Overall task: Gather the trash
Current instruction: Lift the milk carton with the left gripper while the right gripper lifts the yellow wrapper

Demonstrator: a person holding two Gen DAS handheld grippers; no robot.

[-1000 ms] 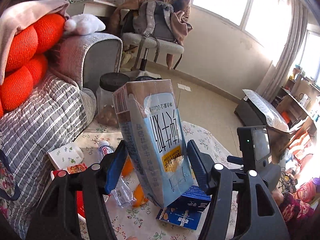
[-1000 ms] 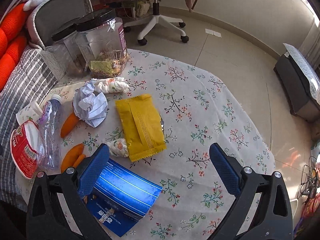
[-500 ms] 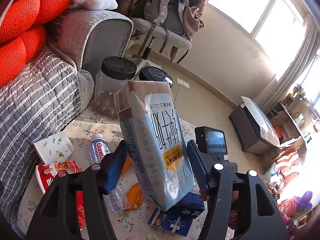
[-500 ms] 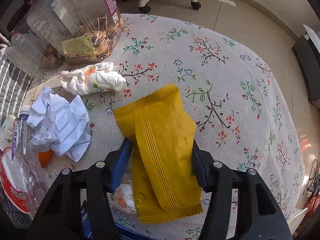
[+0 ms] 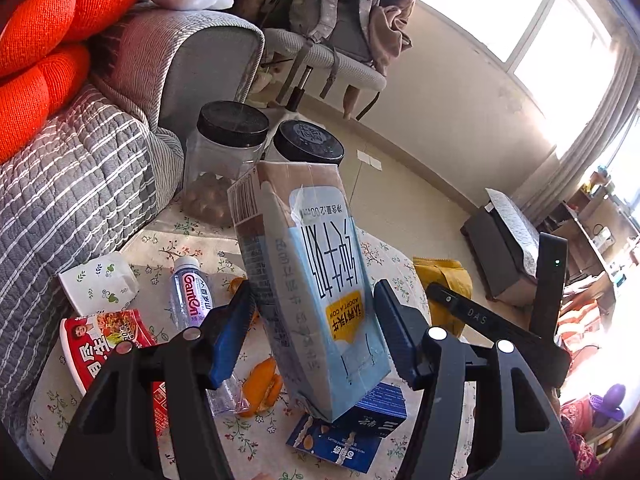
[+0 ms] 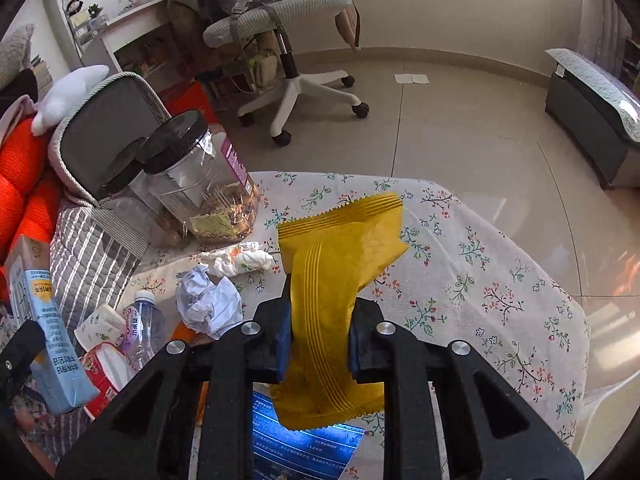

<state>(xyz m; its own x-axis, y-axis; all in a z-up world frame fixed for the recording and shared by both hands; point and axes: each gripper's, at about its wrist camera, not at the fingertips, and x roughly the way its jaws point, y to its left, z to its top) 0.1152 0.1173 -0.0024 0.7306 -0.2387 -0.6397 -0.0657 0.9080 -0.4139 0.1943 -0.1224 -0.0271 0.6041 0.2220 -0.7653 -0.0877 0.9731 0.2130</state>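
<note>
While the left wrist view fills with the milk carton that our left gripper carries, only the right wrist view shows the yellow snack wrapper full length, pinched between the fingers of our right gripper. From the left camera we glimpse just a corner of that wrapper behind the black body of the right tool. From the right camera the carton appears at the far left edge, above the sofa side of the desk.

Our left fingers are clamped against both sides of the carton, which is upside down, its pale blue print and yellow label inverted, its brown end up. It is lifted clear of the floral cloth. Our right fingers are clenched on the wrapper's lower half; it is raised off the desk, its crimped upper end fanning out and its lower end hanging over a blue box.

The right view alone shows crumpled white paper and a twisted tissue near two black-lidded jars. The left view alone shows orange peel beside the plastic bottle, the red noodle cup and a small white packet.
</note>
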